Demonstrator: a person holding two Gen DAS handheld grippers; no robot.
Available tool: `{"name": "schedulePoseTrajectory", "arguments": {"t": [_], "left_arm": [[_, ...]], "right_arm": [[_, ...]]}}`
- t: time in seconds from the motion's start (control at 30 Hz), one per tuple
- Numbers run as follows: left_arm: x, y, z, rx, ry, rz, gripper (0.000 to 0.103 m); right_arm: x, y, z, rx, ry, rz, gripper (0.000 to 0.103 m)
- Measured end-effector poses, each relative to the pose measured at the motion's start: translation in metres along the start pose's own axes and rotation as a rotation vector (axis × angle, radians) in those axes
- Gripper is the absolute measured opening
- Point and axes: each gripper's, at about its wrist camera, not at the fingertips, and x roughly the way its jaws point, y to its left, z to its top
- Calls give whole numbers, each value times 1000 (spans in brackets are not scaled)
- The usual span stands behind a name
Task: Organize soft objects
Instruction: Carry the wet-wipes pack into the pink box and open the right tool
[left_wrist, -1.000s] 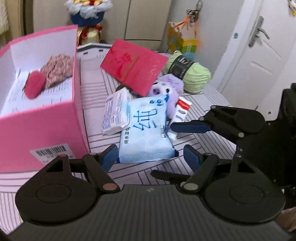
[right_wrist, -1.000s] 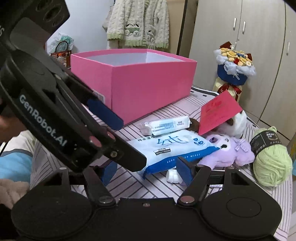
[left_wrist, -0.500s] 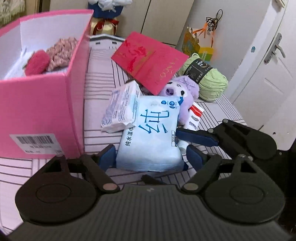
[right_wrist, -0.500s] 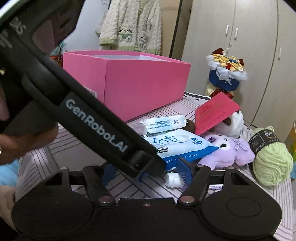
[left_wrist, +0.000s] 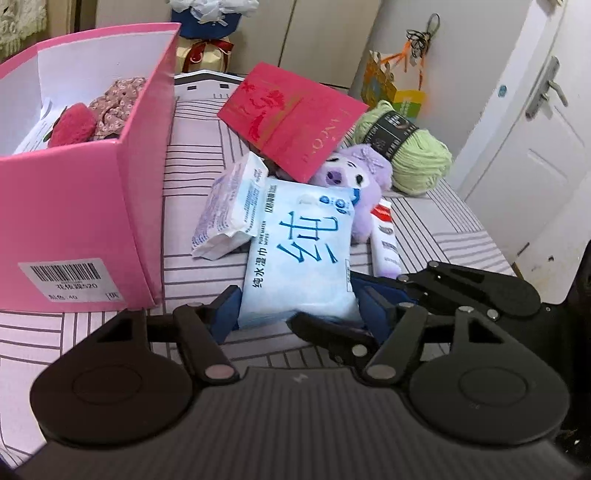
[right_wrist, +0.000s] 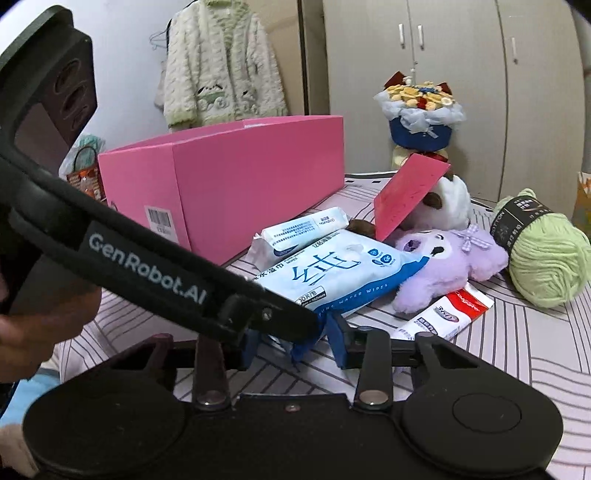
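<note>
Both tongs, left (left_wrist: 297, 312) and right (right_wrist: 295, 341), wide open before, are now closing on the wipes (left_wrist: 299, 258) for the pink box (left_wrist: 144, 155)

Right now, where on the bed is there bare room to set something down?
Bare striped sheet lies between the pink box and the tissue pack, and beyond the red envelope. It is crowded around the wet wipes, purple plush and yarn.

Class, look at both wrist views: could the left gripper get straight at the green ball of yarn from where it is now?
Probably not. The left gripper is closing around the blue wipes pack, and the purple plush and toothpaste tube lie between it and the green yarn.
</note>
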Motion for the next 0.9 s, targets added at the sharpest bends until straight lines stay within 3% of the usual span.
{"name": "schedulePoseTrajectory", "arguments": {"t": [0.43,0.9], "left_arm": [[-33,-15,-8,23,48,-22,68],[-100,-29,-20,51,42,-53,68]], "right_arm": [[-30,14,5,13,9,15,36],[-81,62,24,-110,34,-19,36]]}}
